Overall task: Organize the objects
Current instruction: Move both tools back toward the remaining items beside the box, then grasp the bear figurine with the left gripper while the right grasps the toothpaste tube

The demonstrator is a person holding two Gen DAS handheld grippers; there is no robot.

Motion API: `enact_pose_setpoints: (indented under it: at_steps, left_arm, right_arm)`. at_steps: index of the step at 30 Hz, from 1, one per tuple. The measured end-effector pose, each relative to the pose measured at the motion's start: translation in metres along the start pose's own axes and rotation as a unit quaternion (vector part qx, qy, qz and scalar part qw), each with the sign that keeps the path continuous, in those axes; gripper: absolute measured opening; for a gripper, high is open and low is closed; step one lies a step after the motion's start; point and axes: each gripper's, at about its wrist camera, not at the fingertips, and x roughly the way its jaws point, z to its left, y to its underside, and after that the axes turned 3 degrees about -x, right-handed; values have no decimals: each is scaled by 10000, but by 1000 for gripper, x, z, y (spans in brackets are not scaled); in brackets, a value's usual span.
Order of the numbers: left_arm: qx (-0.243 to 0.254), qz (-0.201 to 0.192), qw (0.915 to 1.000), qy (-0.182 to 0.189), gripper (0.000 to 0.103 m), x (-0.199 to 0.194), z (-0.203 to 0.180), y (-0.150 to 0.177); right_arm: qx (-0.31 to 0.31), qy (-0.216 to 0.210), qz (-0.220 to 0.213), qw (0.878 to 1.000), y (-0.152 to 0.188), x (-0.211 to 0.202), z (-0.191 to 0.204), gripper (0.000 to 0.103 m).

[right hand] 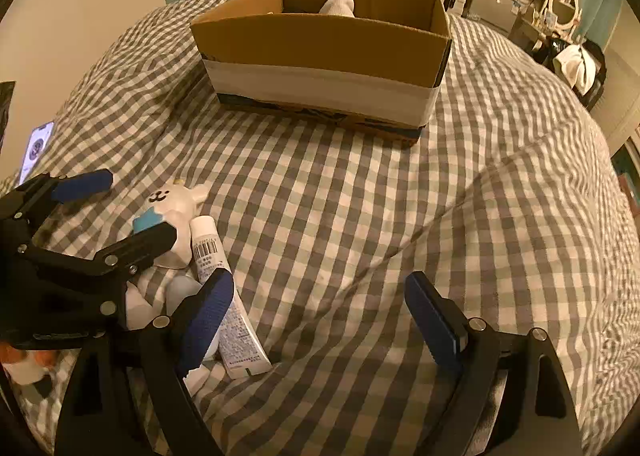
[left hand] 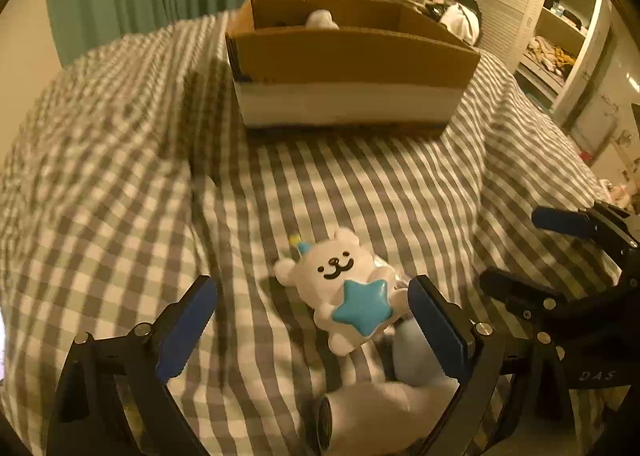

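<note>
Left gripper point(left hand: 312, 320) is low over the checked bedspread point(left hand: 120, 176), jaws spread wide w/ the white bear toy point(left hand: 344, 288) sitting between the pads, blue star facing up; nothing pinched yet. Looks like it's lined up that way so one squeeze takes the bear across the body. Right gripper point(right hand: 320, 320) is also spread, nothing in it, parked over bare cloth, prob. waiting its turn. White tube point(right hand: 228, 296) lies just beside the bear, touching it, w/ the right gripper's left pad over its lower half. Cardboard box point(right hand: 320, 44) sits open-topped further up the bed, something white already inside, so that's likely the drop-off. A phone point(right hand: 36, 148) lies at the bed's edge.
</note>
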Motion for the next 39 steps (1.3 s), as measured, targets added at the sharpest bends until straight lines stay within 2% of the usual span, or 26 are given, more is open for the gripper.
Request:
enact_pose_setpoints:
  at_steps: [2, 4, 7, 8, 11, 12, 15, 21, 31, 33, 34, 39]
  left_arm:
    - [94, 163, 9997, 156, 98, 1, 0, 3]
    - [197, 239, 9995, 94, 97, 3, -2, 8]
    - [313, 282, 9991, 83, 92, 9, -11, 6]
    - [375, 287, 9988, 107, 86, 13, -16, 4]
    - [484, 394, 9978, 211, 54, 30, -25, 0]
    - [485, 367, 9979, 234, 48, 33, -25, 0]
    - [377, 207, 9987, 274, 48, 22, -22, 0]
    - [57, -94, 9996, -264, 48, -8, 5, 2]
    - [105, -56, 9990, -426, 48, -15, 14, 8]
    - [110, -50, 9990, -441, 48, -15, 14, 9]
    - [113, -61, 9989, -444, 48, -15, 14, 9]
    - [224, -248, 9985, -423, 48, -24, 6, 8]
  right_arm:
    - [-53, 107, -55, 9999, 1, -4, 2, 88]
    - [58, 176, -157, 9997, 2, -13, -3, 88]
    - [318, 61, -259, 9991, 4, -24, -13, 88]
    - [383, 10, -243, 9990, 5, -24, -17, 88]
    - [532, -47, -165, 9984, 6, -18, -21, 88]
    - [561, -47, -142, 9983, 6, -16, -21, 88]
    - [491, -39, -151, 9987, 6, -15, -16, 88]
    - [324, -206, -29, 9993, 0, -2, -2, 86]
    - [-226, -601, 569, 9963, -12, 48, 42, 45]
    - [-292, -658, 636, 9954, -11, 52, 46, 29]
    - [-307, -690, 640, 9951, -10, 52, 46, 25]
    - [-96, -692, 366, 9969, -7, 37, 37, 24]
